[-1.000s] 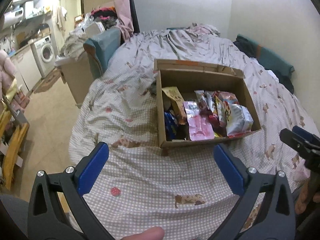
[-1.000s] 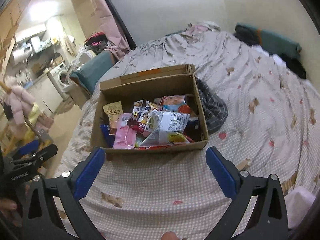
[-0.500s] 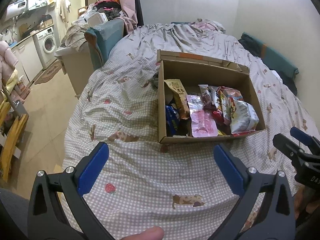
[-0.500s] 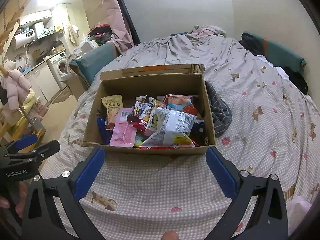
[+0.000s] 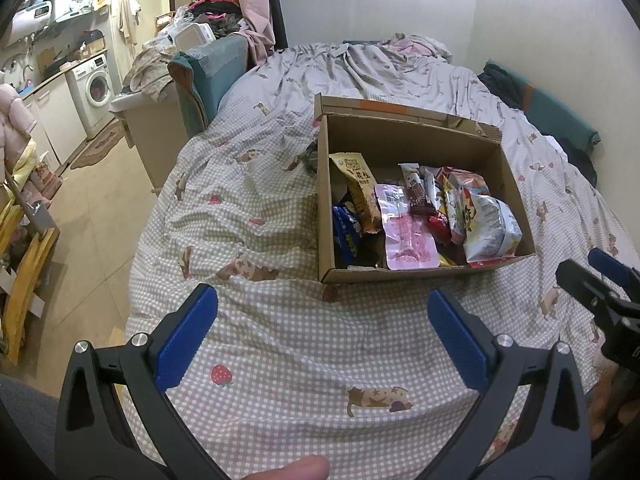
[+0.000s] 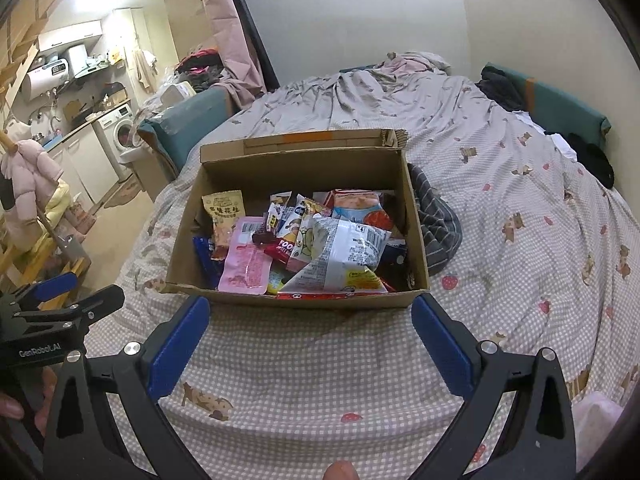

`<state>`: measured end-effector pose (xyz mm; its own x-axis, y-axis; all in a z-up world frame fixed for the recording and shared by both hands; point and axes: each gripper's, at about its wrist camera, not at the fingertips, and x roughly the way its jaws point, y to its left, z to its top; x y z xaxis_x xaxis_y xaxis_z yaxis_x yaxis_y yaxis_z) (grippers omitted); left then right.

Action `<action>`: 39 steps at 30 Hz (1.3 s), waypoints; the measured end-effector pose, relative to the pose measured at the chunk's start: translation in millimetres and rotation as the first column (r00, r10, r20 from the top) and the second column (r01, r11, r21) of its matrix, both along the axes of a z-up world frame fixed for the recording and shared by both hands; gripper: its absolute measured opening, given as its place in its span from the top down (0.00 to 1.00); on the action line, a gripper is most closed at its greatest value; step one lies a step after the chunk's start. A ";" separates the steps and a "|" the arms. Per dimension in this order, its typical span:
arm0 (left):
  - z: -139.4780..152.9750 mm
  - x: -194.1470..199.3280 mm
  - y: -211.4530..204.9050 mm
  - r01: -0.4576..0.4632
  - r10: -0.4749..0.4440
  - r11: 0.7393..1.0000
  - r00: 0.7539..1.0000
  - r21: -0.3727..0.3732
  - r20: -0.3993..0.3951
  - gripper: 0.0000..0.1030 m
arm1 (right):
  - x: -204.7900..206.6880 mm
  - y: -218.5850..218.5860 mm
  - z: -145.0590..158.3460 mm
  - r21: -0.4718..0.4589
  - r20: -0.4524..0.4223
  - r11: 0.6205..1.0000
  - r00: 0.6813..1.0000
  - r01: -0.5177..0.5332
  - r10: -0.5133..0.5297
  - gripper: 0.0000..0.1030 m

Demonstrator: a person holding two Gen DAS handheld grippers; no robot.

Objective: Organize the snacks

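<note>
While both tongs hang spread and empty, open brown cardboard box (image 6: 298, 296) of snack packets sits dead ahead of right gripper (image 6: 310, 344), ahead-right of left gripper (image 5: 322, 338); right nearer.

The snack packets at the bottom of the cardboard box (image 6: 296, 300) lie buried under the pink pouch (image 6: 246, 266) and the white bag (image 6: 344, 248), so their kinds cannot be told. The striped cloth (image 6: 438, 224) is half hidden behind the box wall. Print on the packets is too small to read. In the left wrist view the right gripper (image 5: 600, 280) is cut off by the edge.
</note>
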<state>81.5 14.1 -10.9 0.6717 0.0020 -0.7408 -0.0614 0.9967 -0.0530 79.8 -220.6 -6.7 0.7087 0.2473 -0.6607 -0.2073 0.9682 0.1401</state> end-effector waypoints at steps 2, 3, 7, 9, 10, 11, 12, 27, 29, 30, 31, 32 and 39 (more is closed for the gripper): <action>-0.6 0.1 0.4 -0.001 0.001 1.000 1.000 0.001 -0.003 0.00 | -0.1 -2.3 1.5 0.002 0.008 1.000 1.000 0.004 -0.004 0.00; -0.7 0.8 0.4 -0.001 0.001 1.000 1.000 0.002 -0.004 0.00 | -0.3 -2.8 1.8 0.003 0.010 1.000 1.000 0.006 -0.006 0.00; -1.4 1.5 1.4 -0.006 0.006 1.000 1.000 0.002 -0.007 0.00 | 0.8 -4.0 0.5 0.006 -0.001 1.000 1.000 0.009 -0.009 0.00; -1.5 1.5 1.7 -0.006 0.006 1.000 1.000 0.000 -0.008 0.00 | 1.0 -4.1 0.3 0.006 -0.002 1.000 1.000 0.008 -0.008 0.00; -1.5 1.6 1.5 -0.005 0.005 1.000 1.000 0.002 -0.007 0.00 | 1.0 -4.1 0.5 0.006 -0.001 1.000 1.000 0.007 -0.007 0.00; -1.5 1.7 1.6 -0.004 0.004 1.000 1.000 0.002 -0.006 0.00 | 1.1 -4.1 0.5 0.007 0.001 1.000 1.000 0.007 -0.007 0.00; -1.5 1.6 1.5 -0.005 0.005 1.000 1.000 0.002 -0.007 0.00 | 1.2 -4.0 0.7 0.007 0.002 1.000 1.000 0.007 -0.007 0.00; -1.2 1.9 1.2 -0.004 0.004 1.000 1.000 -0.001 -0.005 0.00 | 2.4 -2.7 0.0 0.009 0.006 1.000 1.000 0.001 -0.001 0.00; -1.4 2.1 1.4 -0.004 0.004 1.000 1.000 0.000 -0.006 0.00 | 2.1 -2.6 0.5 0.008 0.007 1.000 1.000 0.002 -0.002 0.00; -1.4 2.1 1.7 -0.003 0.003 1.000 1.000 -0.001 -0.007 0.00 | 2.4 -2.5 0.1 0.006 0.006 1.000 1.000 0.003 -0.003 0.00; -1.2 1.8 1.2 -0.003 0.003 1.000 1.000 -0.001 -0.007 0.00 | 2.3 -2.8 0.2 0.004 0.006 1.000 1.000 0.005 -0.005 0.00; -1.0 1.9 1.4 -0.003 0.003 1.000 1.000 -0.001 -0.006 0.00 | 2.2 -3.3 0.1 0.002 0.008 1.000 1.000 0.008 -0.008 0.00; -0.5 2.1 0.7 -0.001 0.001 1.000 1.000 -0.001 -0.006 0.00 | 1.6 -4.4 0.2 0.002 0.009 1.000 1.000 0.007 -0.007 0.00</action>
<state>83.6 14.9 -11.3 0.6675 0.0014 -0.7446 -0.0625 0.9966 -0.0541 81.4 -225.0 -6.5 0.7164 0.2441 -0.6536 -0.2022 0.9692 0.1404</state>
